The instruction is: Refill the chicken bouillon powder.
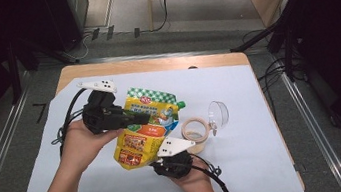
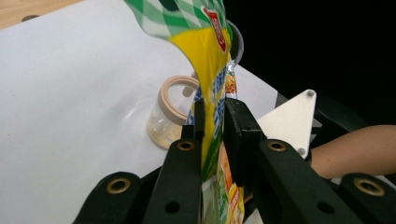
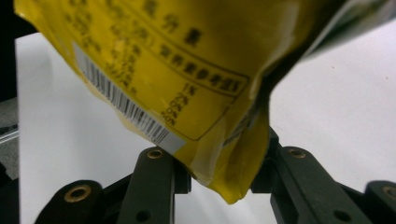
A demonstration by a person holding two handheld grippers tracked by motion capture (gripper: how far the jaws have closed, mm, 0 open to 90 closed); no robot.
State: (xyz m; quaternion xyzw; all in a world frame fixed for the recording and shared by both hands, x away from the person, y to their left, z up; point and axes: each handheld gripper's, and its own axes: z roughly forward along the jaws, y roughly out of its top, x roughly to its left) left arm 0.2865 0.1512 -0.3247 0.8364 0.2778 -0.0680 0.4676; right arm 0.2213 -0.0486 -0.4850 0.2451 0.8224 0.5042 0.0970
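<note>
Above the middle of the surface (image 1: pixel 238 86), we keep the left hand-held gripper (image 2: pixel 214 109) clamped on the pouch (image 1: pixel 147 124) while the right hand-held gripper (image 3: pixel 222 175), apparently gripping its bottom corner, steadies it.

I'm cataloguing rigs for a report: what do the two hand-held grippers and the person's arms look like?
Both the left hand-held gripper and the right hand-held gripper are black, with brass-coloured rivets on the jaw links, a pale three-cornered plate on top and a trailing black cable. The forearms are bare; no sleeves visible.
</note>
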